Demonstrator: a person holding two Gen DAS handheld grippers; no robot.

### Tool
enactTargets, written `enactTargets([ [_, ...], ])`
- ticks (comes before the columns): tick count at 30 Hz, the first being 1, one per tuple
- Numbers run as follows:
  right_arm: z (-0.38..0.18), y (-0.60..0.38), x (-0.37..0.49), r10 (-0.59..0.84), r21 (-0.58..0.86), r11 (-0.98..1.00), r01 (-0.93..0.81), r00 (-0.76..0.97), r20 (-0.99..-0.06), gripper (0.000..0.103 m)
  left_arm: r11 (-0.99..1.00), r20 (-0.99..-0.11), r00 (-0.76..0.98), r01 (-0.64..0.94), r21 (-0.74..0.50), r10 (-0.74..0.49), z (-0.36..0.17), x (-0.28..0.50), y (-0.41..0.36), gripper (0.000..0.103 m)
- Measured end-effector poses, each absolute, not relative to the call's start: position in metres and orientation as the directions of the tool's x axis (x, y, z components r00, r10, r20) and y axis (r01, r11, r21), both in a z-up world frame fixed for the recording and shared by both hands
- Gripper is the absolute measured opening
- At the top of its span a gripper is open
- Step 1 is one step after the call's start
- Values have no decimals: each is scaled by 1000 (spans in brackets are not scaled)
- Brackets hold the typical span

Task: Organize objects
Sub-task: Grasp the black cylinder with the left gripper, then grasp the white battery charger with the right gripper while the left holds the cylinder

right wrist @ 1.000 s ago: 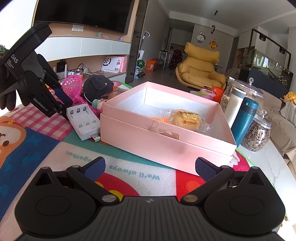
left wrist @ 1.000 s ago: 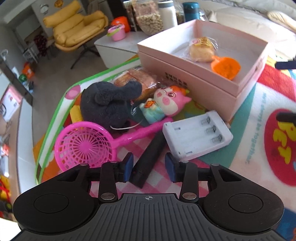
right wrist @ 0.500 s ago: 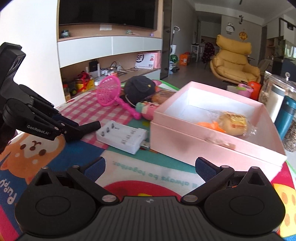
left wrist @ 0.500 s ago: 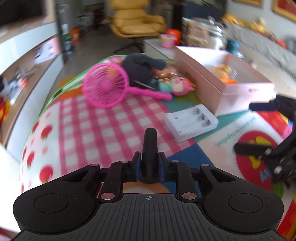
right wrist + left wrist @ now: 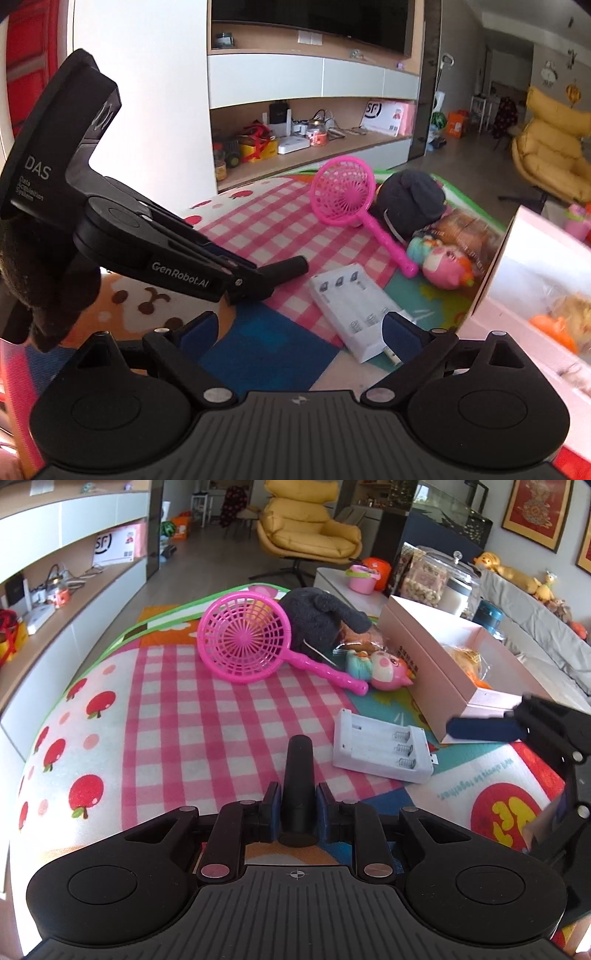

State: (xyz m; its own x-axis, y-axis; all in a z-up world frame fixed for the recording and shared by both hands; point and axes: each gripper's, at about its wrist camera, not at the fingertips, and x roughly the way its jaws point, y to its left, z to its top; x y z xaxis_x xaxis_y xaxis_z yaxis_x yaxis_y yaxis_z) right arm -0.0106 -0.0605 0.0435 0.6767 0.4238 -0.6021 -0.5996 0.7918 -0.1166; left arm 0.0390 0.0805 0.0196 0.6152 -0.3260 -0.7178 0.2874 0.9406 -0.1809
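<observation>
Though lying loose on the play mat a second ago, with the left gripper open around it, now clamped and lifted clear: jaws closed snugly on the near end of the black stick, far end pointing straight ahead of them and slightly upward. Confirmed from the right wrist view, jutting past the jaw tips with no contact below. Reads as pick-up done, with carry and release left to do, most likely into the pink box ahead and to the right of the left jaws, already holding a wrapped bun and something orange. Right gripper turned away from the box since a second ago and brought low; jaws spread wide, gripping nothing, poised just short of the near corner of the white battery charger, probably the next pick. Ahead of both jaws, unmoved since then: pink net scoop, dark plush toy and pink cat figure, bunched against the box's wall. As for the stick itself: matte black, smooth, round in section, blunt rounded tip, roughly as thick as the jaw gap, rigid by the look of it. Held near one end only, so possibly prone to pivoting if swung fast.
</observation>
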Motion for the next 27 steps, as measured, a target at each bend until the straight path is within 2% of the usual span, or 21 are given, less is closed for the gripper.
enactTargets([
  [2, 43, -56, -3, 398, -163, 782, -601, 684, -611, 96, 938, -716, 612, 283, -199, -336, 19, 40, 83, 23],
  [9, 28, -42, 23, 392, -183, 756, -629, 658, -643, 96, 936, -710, 612, 268, -228, -348, 18, 40, 87, 23],
  [13, 25, -45, 28, 402, -96, 775, -625, 604, -688, 96, 936, -706, 616, 259, -240, -351, 18, 39, 88, 23],
  [17, 34, -57, 2, 507, 16, 722, -692, 513, -692, 95, 937, -699, 623, 247, -248, -350, 17, 38, 89, 24],
  [22, 37, -49, 2, 406, -98, 779, -620, 617, -675, 95, 938, -698, 627, 234, -255, -346, 16, 37, 89, 23],
  [26, 28, -52, 34, 345, -35, 855, -517, 617, -707, 95, 939, -696, 631, 208, -274, -343, 16, 37, 90, 23],
  [27, 25, -53, 38, 349, -9, 861, -508, 603, -718, 89, 940, -697, 632, 201, -276, -340, 16, 36, 90, 23],
])
